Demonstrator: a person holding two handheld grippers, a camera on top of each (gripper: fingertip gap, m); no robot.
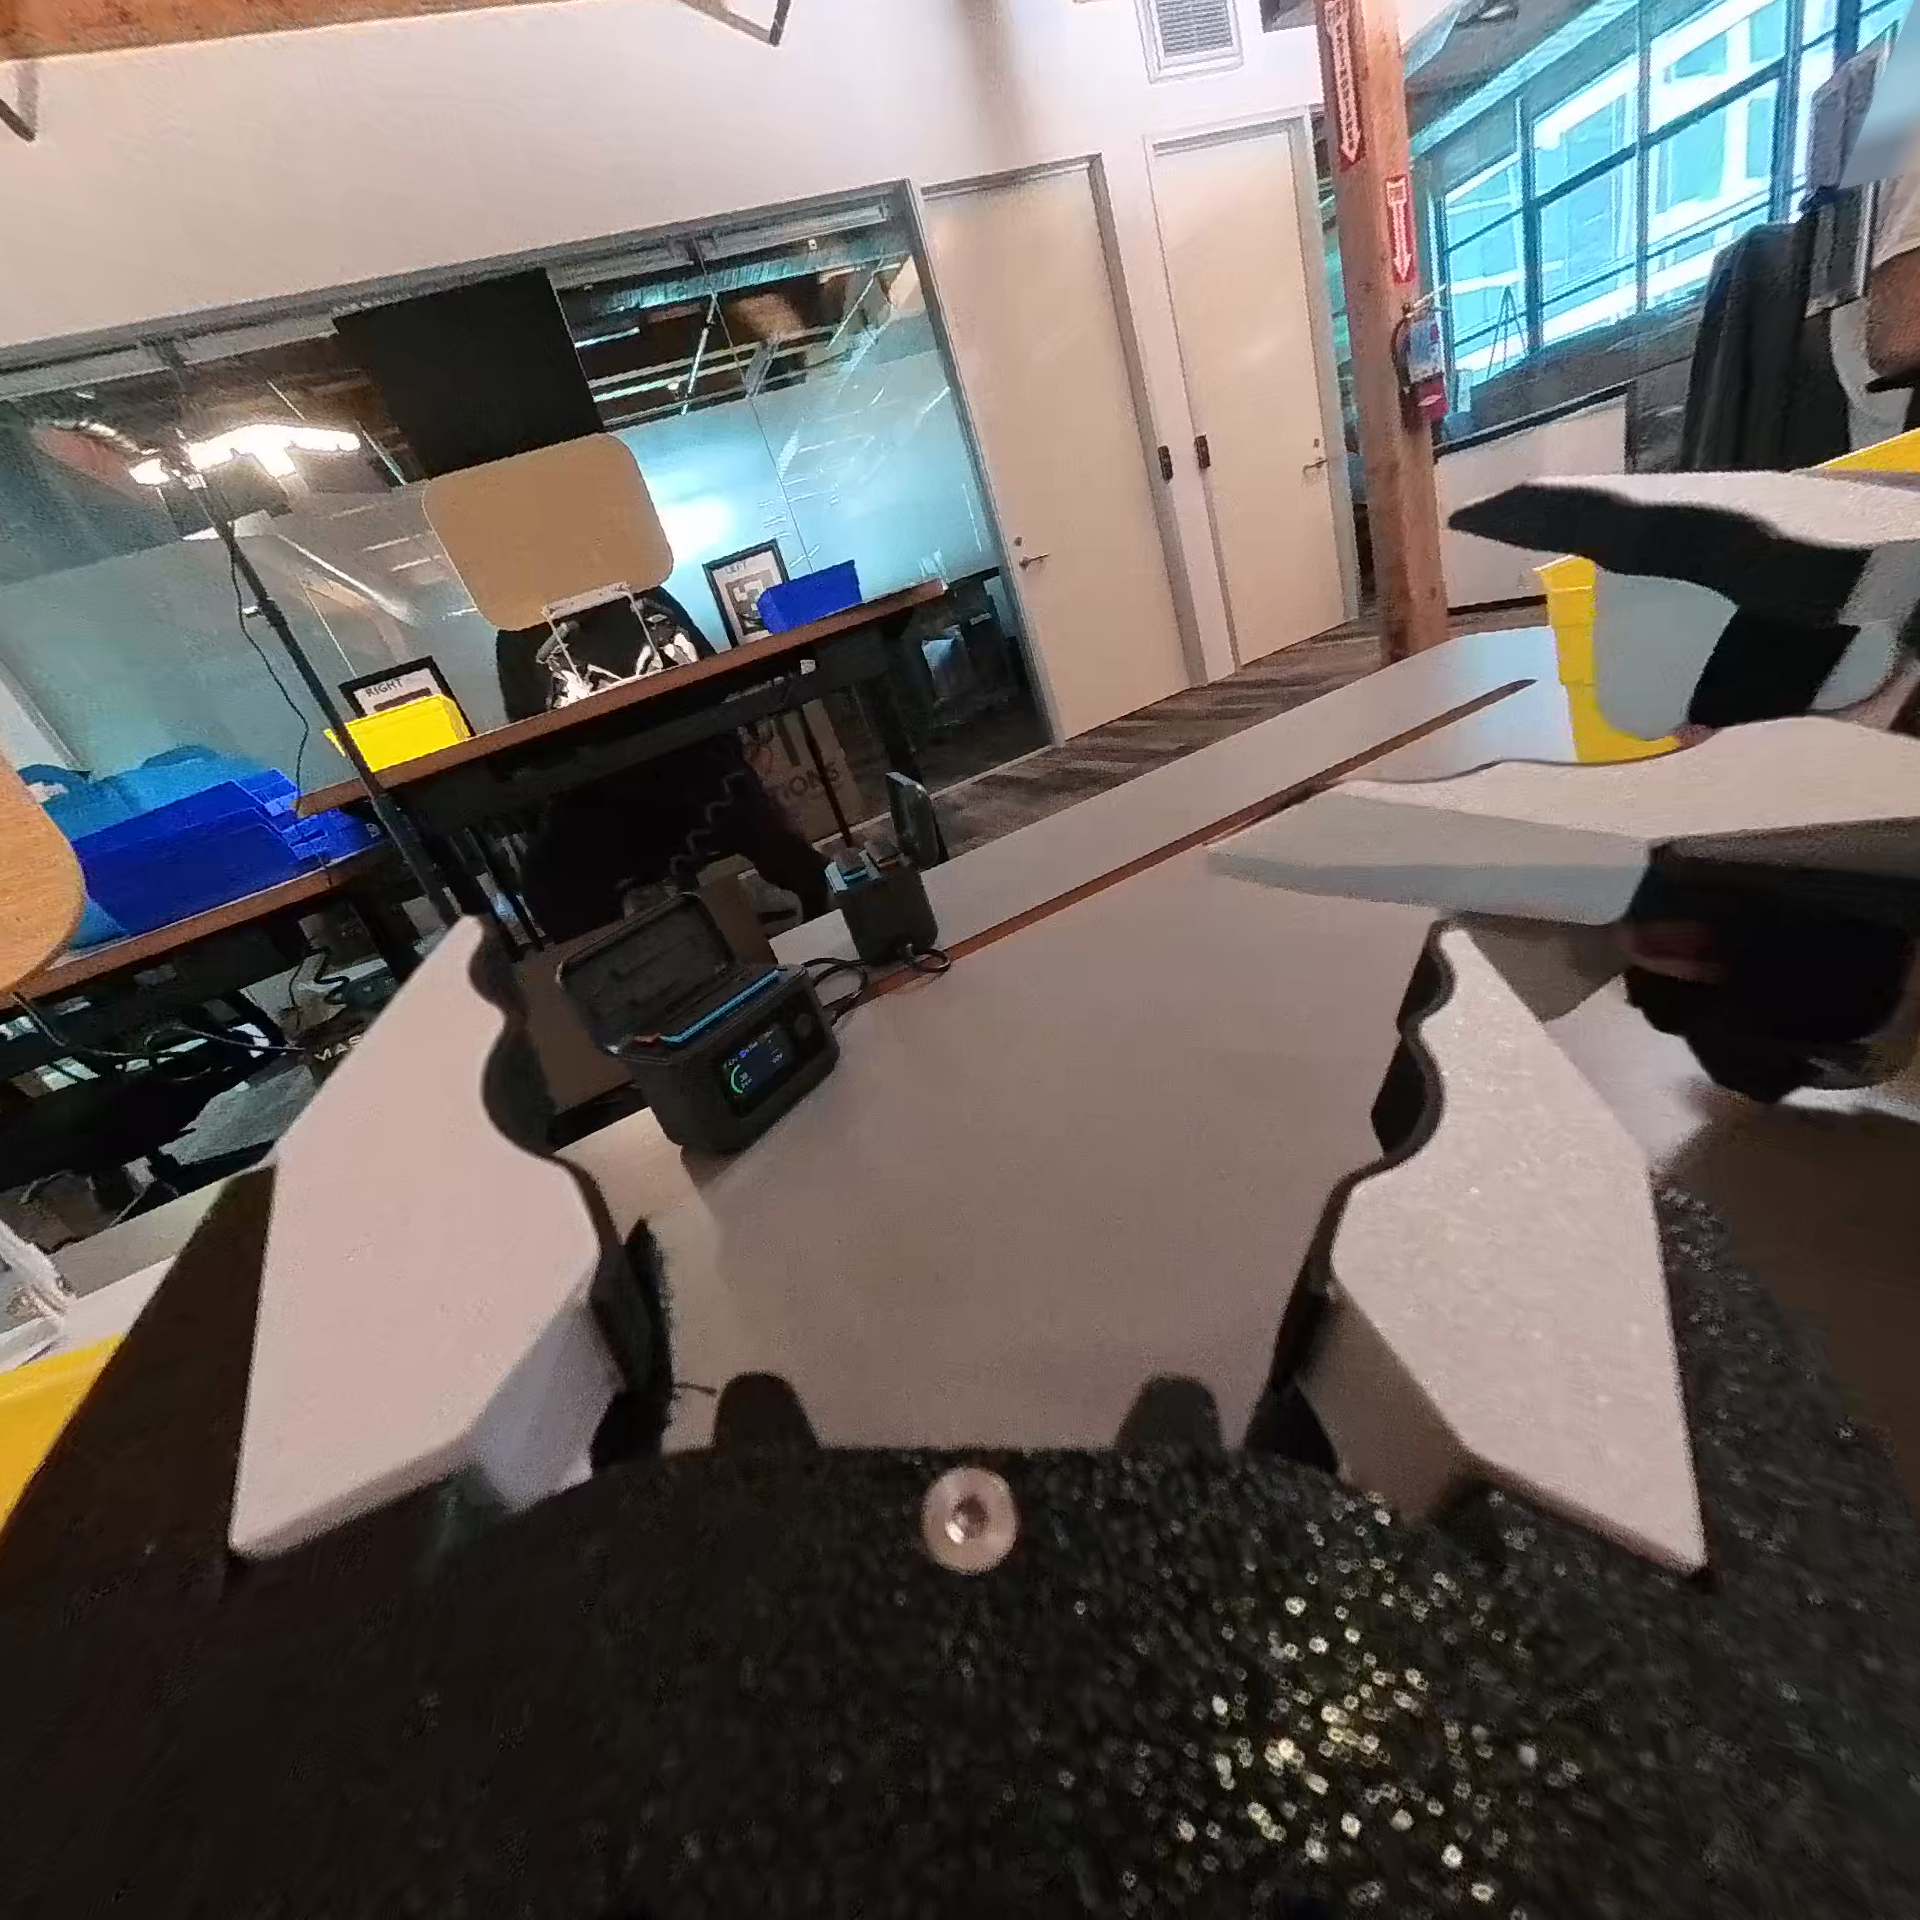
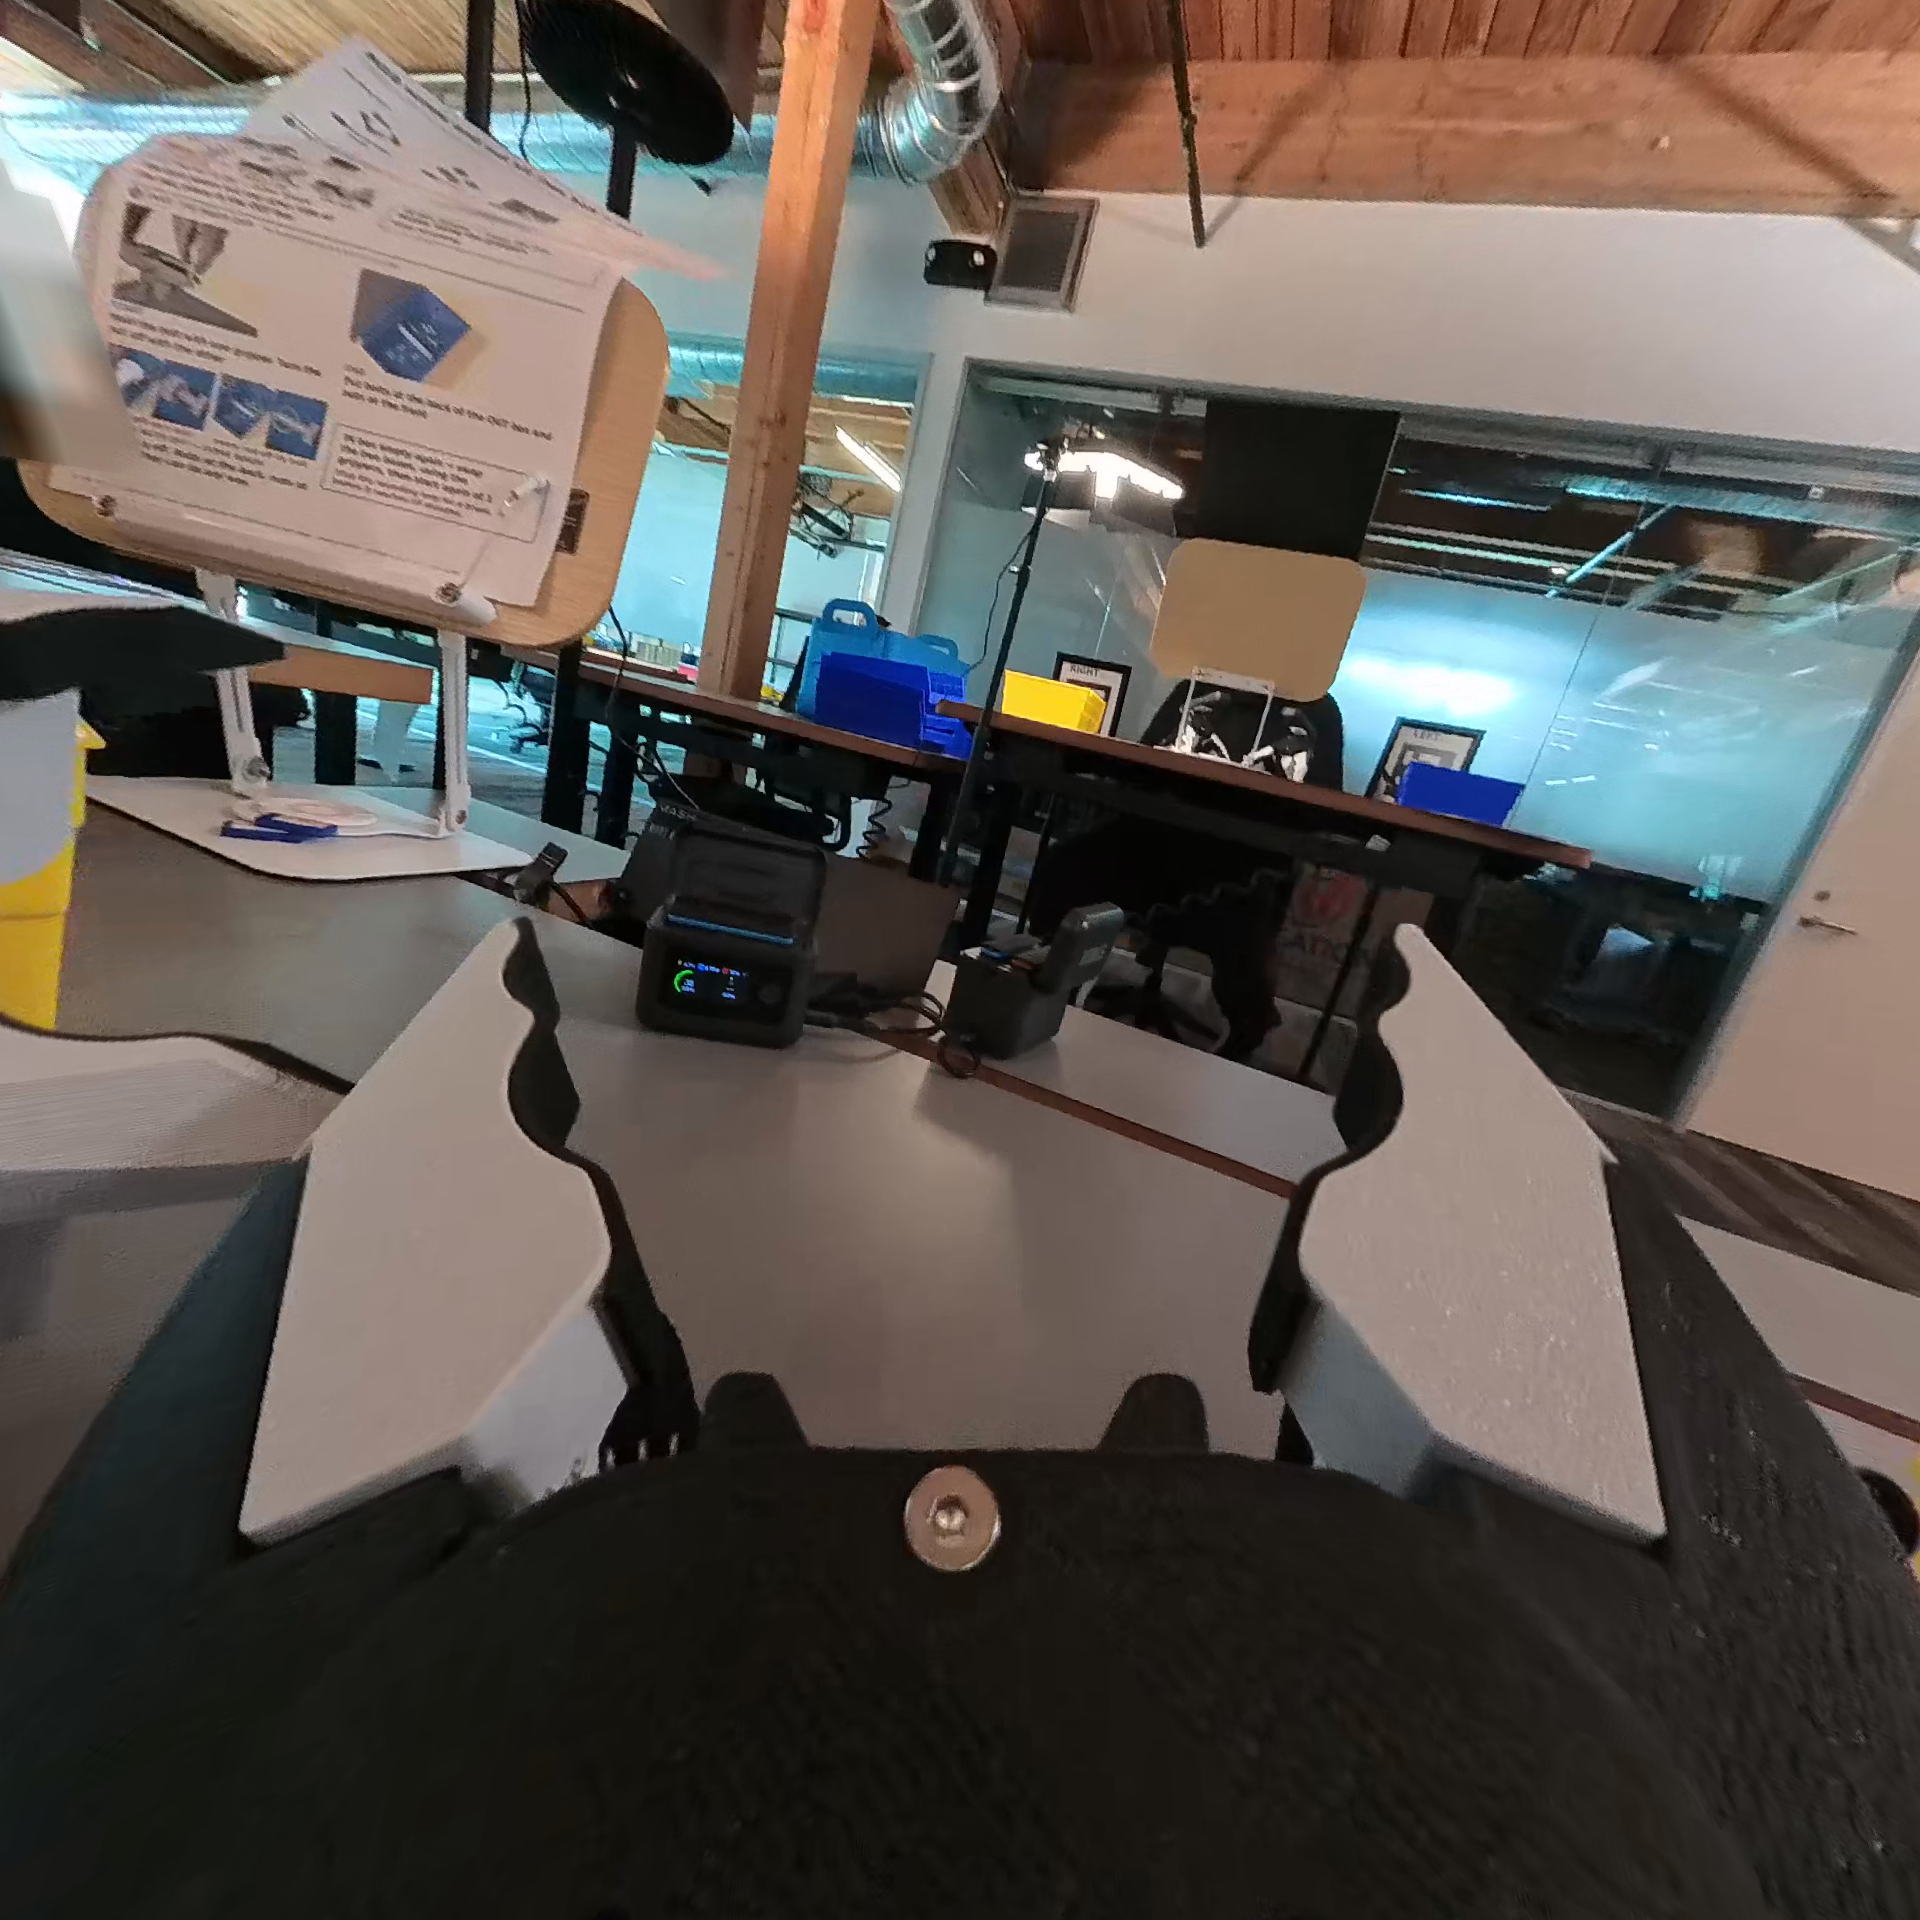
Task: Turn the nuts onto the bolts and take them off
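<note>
On my far left stands a yellow bin (image 2: 31,883), just past my left gripper (image 1: 956,1060), whose fingers are spread wide with nothing between them. Ahead of it lies bare grey table (image 1: 1039,1195), then a small black charger case (image 1: 727,1049) with a lit screen near the far edge, and beside that a second black charger (image 2: 1003,997). My right gripper (image 2: 956,1049) is likewise spread and empty, held level with the left and just to its right; from the left camera it shows side-on, close by, with another yellow bin (image 1: 1590,665) behind it.

I can see no nuts or bolts in either view. My guess is they sit in the yellow bins, but their insides are hidden. So the coming move turns on that: if so, the parts lie off to each side rather than ahead, and each hand is nearer its own bin. Their long axis I cannot tell.
</note>
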